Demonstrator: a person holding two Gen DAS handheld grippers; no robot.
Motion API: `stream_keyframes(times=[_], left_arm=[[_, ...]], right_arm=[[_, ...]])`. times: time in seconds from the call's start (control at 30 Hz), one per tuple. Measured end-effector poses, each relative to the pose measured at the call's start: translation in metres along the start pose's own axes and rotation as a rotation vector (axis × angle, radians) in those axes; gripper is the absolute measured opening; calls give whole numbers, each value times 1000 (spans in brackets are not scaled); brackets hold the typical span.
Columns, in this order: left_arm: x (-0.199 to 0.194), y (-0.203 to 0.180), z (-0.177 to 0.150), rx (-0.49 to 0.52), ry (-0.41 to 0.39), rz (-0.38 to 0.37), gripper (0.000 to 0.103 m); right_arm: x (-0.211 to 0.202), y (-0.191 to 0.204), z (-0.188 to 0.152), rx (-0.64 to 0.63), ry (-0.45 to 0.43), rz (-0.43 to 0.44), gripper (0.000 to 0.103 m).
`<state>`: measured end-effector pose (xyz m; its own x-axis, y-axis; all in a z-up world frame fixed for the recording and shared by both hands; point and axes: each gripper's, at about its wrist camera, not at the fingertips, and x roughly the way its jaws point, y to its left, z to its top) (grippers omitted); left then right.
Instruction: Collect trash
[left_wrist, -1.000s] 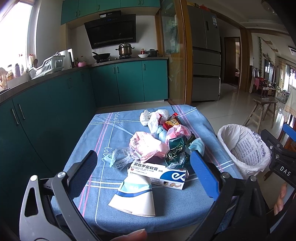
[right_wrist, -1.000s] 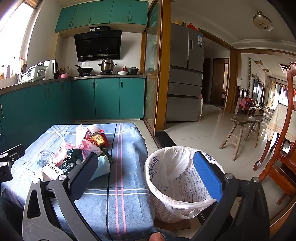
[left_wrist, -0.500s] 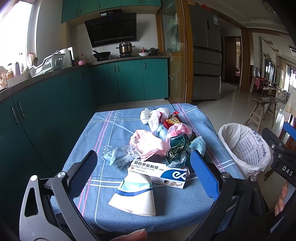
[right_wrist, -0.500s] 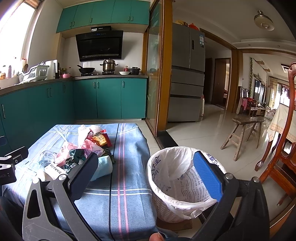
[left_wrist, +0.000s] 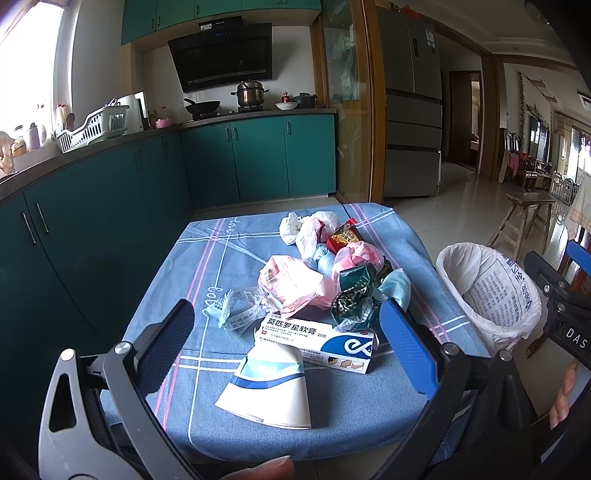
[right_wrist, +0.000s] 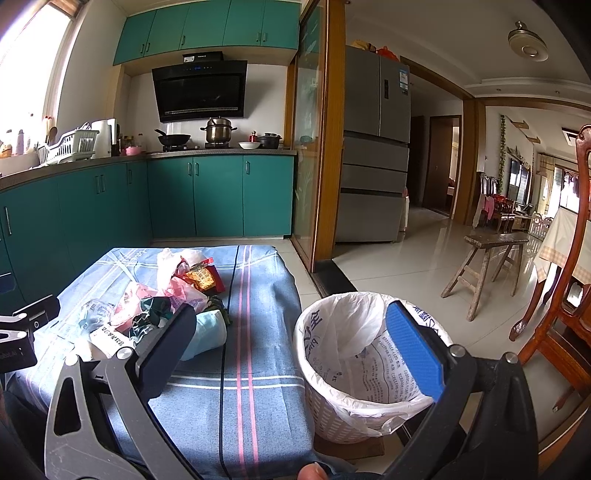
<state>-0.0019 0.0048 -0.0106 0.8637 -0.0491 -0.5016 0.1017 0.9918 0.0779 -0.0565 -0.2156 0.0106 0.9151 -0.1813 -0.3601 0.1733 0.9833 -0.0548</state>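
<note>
On the blue tablecloth (left_wrist: 207, 266) I see the trash pile (left_wrist: 325, 280). Left gripper (left_wrist: 286, 341) hovers wide open, empty, at its near edge. Right gripper (right_wrist: 291, 341) gapes empty beside the lined bin (right_wrist: 354, 387).

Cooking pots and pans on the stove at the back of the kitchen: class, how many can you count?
3. A black wok sits on the left, a steel stockpot in the middle, and a dark lidded pot on the right. Others may be hidden behind them.
</note>
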Motion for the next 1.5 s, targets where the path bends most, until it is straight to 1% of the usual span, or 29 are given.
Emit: stream_keyframes(times=[0.6,0.83,1.0,1.2,1.33,1.47,1.5], left_arm=[[18,-3,-8,9,51,12,100],[30,-4,-12,16,92,44,100],[35,-3,-14,28,101,63,100],[44,0,-17,26,126,63,100],[55,4,-21,21,158,61,100],[75,16,-29,-1,236,25,100],[81,23,-31,-21,262,14,100]], right_arm=[[12,0,-6,-1,31,4,100],[21,0,-12,-3,60,8,100],[29,0,-14,-2,80,8,100],[36,6,-15,-17,97,16,100],[43,11,-17,-29,121,23,100],[62,17,-17,-40,184,42,100],[69,19,-16,-43,200,65,100]])
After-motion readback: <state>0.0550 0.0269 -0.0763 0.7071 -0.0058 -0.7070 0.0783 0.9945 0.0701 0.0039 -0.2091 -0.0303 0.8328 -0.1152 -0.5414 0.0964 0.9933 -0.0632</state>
